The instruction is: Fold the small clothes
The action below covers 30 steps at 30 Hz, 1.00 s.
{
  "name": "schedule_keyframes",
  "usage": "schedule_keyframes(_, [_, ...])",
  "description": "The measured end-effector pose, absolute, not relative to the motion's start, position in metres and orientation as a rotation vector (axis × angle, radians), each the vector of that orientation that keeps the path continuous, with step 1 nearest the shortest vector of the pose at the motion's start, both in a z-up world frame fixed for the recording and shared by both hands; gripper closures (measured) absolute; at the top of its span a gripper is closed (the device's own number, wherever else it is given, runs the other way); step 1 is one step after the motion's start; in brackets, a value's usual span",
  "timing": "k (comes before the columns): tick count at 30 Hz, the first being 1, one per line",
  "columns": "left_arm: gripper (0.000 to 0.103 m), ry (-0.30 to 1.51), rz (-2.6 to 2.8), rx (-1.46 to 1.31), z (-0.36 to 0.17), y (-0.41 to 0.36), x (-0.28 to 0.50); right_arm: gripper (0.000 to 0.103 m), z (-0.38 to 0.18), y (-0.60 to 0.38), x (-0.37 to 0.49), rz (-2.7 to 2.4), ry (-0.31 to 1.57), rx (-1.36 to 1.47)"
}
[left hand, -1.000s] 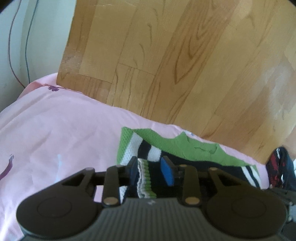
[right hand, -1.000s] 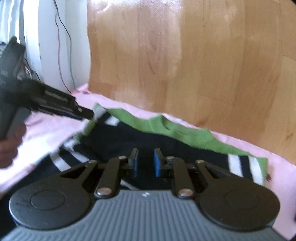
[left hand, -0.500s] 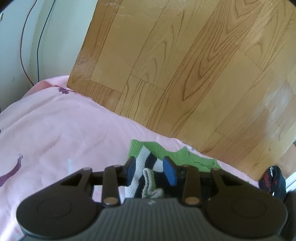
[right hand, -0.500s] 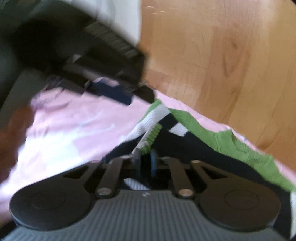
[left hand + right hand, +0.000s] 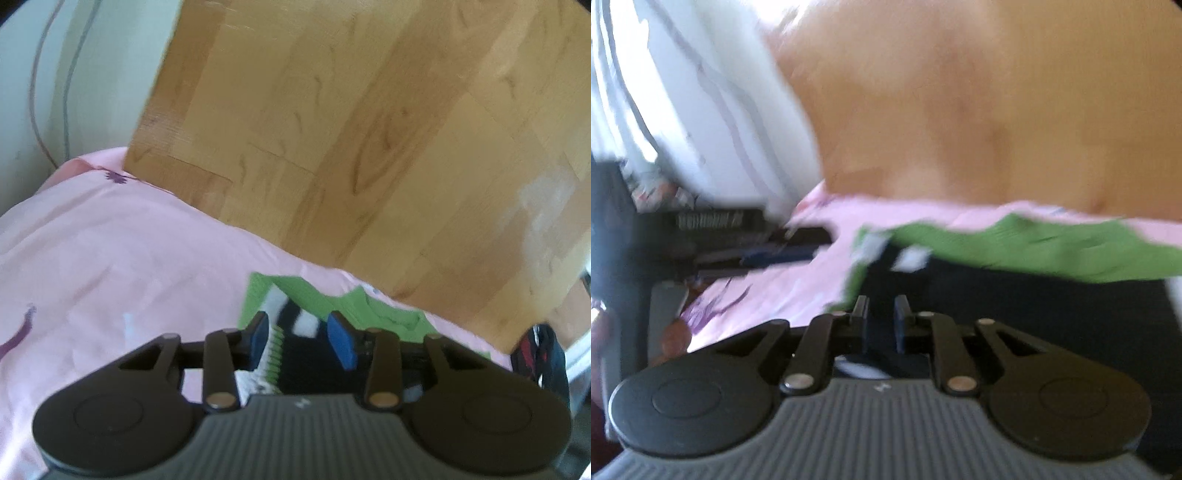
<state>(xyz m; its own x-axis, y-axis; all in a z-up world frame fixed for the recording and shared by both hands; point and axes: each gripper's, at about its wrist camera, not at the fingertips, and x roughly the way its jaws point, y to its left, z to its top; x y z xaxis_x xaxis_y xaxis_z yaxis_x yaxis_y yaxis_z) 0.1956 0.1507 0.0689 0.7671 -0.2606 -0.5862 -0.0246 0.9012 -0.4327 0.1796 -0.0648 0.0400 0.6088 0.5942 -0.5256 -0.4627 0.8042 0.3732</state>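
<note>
A small knit sweater [image 5: 295, 291], green at the top with black and white stripes, lies on a pink bedsheet [image 5: 110, 258]. My left gripper [image 5: 301, 338] is open just above the sweater's folded left sleeve, with the ribbed cuff [image 5: 273, 350] by its left pad. In the blurred right wrist view the sweater [image 5: 1034, 251] spreads across the sheet [image 5: 798, 280]. My right gripper [image 5: 881, 319] hangs over the black body of the sweater with its pads a small gap apart and nothing visibly between them. The left gripper [image 5: 775, 251] shows at the left of that view.
A wooden headboard [image 5: 369, 129] rises right behind the bed. A pale wall with cables [image 5: 55, 92] is at the left. A dark red and black garment [image 5: 539, 354] lies at the right edge of the bed.
My right gripper has let go of the sleeve and opened slightly; it swung back over the sweater's body. My left gripper stayed open and shifted a little; the sleeve now lies folded on the sweater.
</note>
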Motion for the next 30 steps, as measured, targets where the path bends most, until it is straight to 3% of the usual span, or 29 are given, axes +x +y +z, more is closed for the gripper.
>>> schedule_keyframes(5, [0.065,0.740,-0.168,-0.348,0.056,0.125,0.202,0.074,0.031,-0.140,0.164,0.391,0.700,0.220])
schedule_keyframes(7, [0.065,0.777,-0.157,-0.317,0.046,0.119,0.208,0.080,0.013,-0.161,0.159,0.308,0.755,0.194])
schedule_keyframes(9, [0.065,0.801,-0.145,-0.303,0.037,0.118,0.213,0.080,0.011,-0.176,0.145,0.324,0.753,0.226])
schedule_keyframes(12, [0.064,0.791,-0.145,-0.298,0.038,0.118,0.211,0.066,0.019,-0.190,0.123,0.347,0.686,0.291])
schedule_keyframes(17, [0.055,0.754,-0.147,-0.298,0.047,0.117,0.203,0.063,0.021,-0.203,0.099,0.356,0.585,0.342])
schedule_keyframes(20, [0.049,0.733,-0.147,-0.278,0.049,0.113,0.200,0.062,0.005,-0.207,0.104,0.308,0.627,0.348])
schedule_keyframes(24, [0.048,0.779,-0.134,-0.251,0.036,0.108,0.210,0.056,0.000,-0.217,0.110,0.300,0.652,0.417])
schedule_keyframes(30, [0.033,0.739,-0.140,-0.137,0.030,0.092,0.209,0.052,-0.001,-0.223,0.107,0.322,0.649,0.470])
